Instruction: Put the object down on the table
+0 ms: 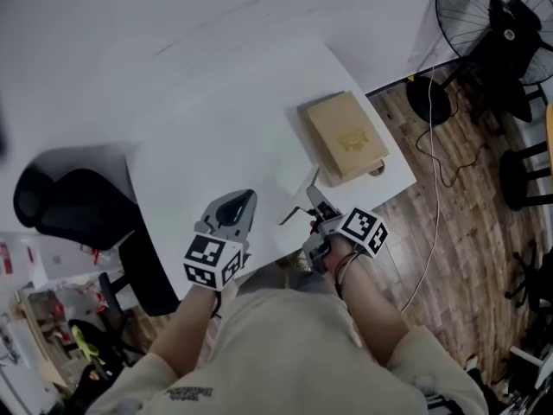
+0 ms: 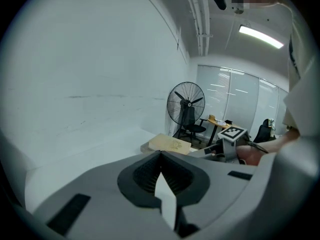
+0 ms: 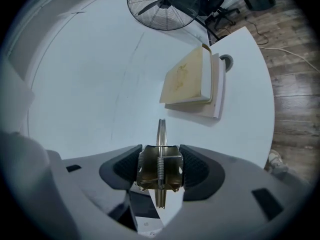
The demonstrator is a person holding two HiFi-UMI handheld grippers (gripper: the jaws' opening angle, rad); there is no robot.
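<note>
Right tool [image 3: 161, 151]: jaws closed on a metal spring clip [image 3: 159, 173], brass-toned, coil running down its middle. 2 thin flat arms stick out forward past the tips. Exact type of clip hard to tell at this angle. The clip is held over the white desk [image 1: 225, 145], near its front edge; whether it touches the top is not clear.

Left tool [image 2: 160, 156]: jaws drawn together at the tips, nothing between them, beside the right tool over the same edge.

Further back on the desk: 1 tan flat box [image 3: 187, 79] lying on a white slab, apart from the clip. Standing fan [image 1: 492, 15] on the wood floor beyond.
</note>
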